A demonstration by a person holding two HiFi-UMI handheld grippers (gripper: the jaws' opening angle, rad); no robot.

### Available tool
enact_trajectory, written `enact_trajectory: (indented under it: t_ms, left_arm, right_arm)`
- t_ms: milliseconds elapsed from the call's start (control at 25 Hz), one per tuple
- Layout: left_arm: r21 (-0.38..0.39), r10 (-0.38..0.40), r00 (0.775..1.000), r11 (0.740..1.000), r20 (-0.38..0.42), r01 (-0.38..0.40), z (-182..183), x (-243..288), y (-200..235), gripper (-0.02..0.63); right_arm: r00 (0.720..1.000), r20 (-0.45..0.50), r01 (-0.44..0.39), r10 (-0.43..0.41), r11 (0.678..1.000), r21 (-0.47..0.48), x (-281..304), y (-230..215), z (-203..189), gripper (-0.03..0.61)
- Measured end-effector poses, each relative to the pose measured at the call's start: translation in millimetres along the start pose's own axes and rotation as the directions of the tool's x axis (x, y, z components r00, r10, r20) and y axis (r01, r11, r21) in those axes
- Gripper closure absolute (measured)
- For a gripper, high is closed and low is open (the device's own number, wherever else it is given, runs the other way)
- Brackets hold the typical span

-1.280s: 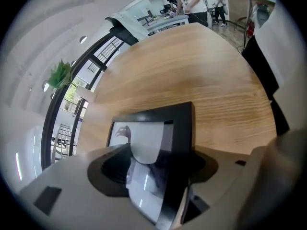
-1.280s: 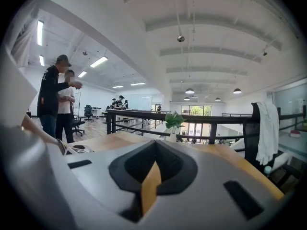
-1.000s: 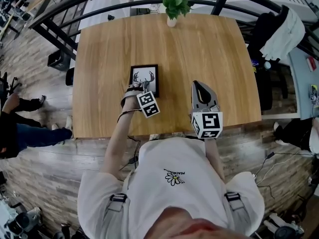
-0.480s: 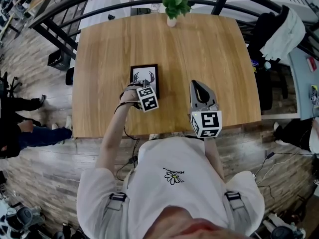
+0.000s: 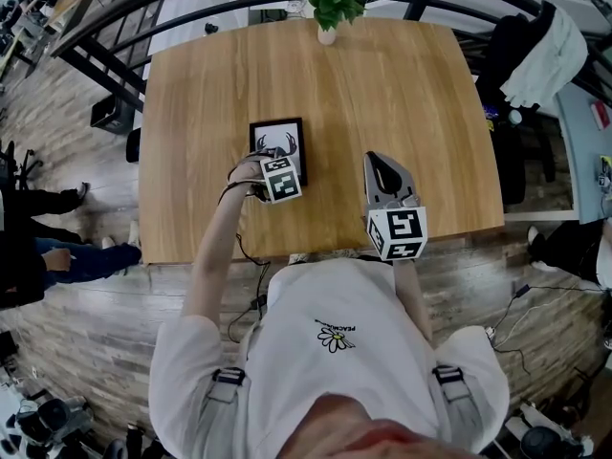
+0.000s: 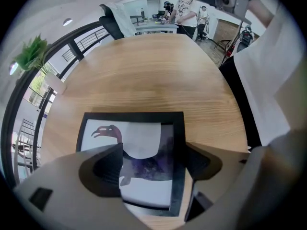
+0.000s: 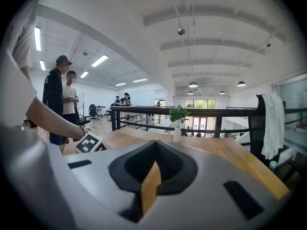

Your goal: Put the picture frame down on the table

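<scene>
At the table's (image 5: 402, 94) near edge, right of centre, the right gripper (image 5: 377, 161) hovers with its jaws pressed together on nothing. Left of it, the left gripper (image 6: 152, 163) is over the picture frame's (image 5: 287, 134) near end, jaws spread apart. The frame lies flat on the wooden tabletop, left of centre. A potted plant (image 5: 334, 6) stands at the far edge.

Left gripper (image 5: 272, 154) fingers apart; right gripper (image 5: 382, 165) fingers together.
</scene>
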State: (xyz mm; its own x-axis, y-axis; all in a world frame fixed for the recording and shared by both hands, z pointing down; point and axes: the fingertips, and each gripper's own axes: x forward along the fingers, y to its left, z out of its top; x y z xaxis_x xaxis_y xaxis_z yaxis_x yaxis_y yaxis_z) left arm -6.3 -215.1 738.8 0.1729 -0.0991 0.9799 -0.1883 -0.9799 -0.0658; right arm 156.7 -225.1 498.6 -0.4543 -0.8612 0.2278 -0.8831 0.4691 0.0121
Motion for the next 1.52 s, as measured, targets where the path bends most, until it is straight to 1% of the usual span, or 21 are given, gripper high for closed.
enact_trajectory:
  t_ms: [280,480,680,920,1000,1080,1200,1320,1360,1440,1520]
  left_arm:
    - [-0.002,-0.053,0.998,0.999,-0.023,0.053,-1,2,-1,0.233]
    - [-0.051,-0.095,0.995,0.994,0.014,0.096,0,2,-1,0.235]
    - [-0.058,-0.104,0.994,0.993,0.039,0.106,1,2,-1,0.235]
    - [-0.07,-0.086,0.99,0.993,0.109,0.094,2,1,0,0.235]
    - [-0.073,-0.085,0.99,0.993,0.109,0.093,2,1,-1,0.235]
    - [-0.074,-0.092,0.991,0.992,0.093,0.099,2,0,-4,0.235]
    - [-0.061,-0.059,0.995,0.996,0.084,0.064,7,-16,3,0.235]
    - [-0.082,0.018,0.99,0.997,0.136,-0.007,19,-45,22,0.236]
    - [-0.105,0.054,0.985,0.994,0.163,-0.037,23,-56,31,0.236]
    - [-0.167,0.118,0.967,0.983,0.227,-0.08,32,-80,47,0.236]
    - [-0.226,0.142,0.945,0.971,0.295,-0.075,41,-104,54,0.238]
  right_arm:
    - [1.0,0.007,-0.007,0.007,1.0,-0.006,1,4,2,0.569]
    - [1.0,0.013,-0.004,0.005,1.0,-0.02,0,4,3,0.569]
    - [1.0,-0.006,-0.002,0.002,1.0,-0.015,0,1,-4,0.569]
    - [0.999,-0.03,-0.021,0.021,1.0,-0.01,5,5,-11,0.569]
    - [0.999,-0.027,-0.029,0.029,1.0,-0.01,7,6,-10,0.569]
    - [0.999,-0.021,-0.034,0.034,0.999,-0.008,9,6,-8,0.569]
    - [0.999,-0.017,-0.042,0.042,0.999,-0.009,11,7,-6,0.569]
    - [0.999,-0.006,-0.046,0.046,0.999,-0.024,12,7,-2,0.569]
    - [0.999,0.0,-0.049,0.049,0.998,-0.027,13,8,0,0.568]
    - [0.998,0.017,-0.056,0.057,0.998,-0.032,15,10,5,0.569]
    - [0.997,0.037,-0.061,0.063,0.997,-0.039,17,12,12,0.569]
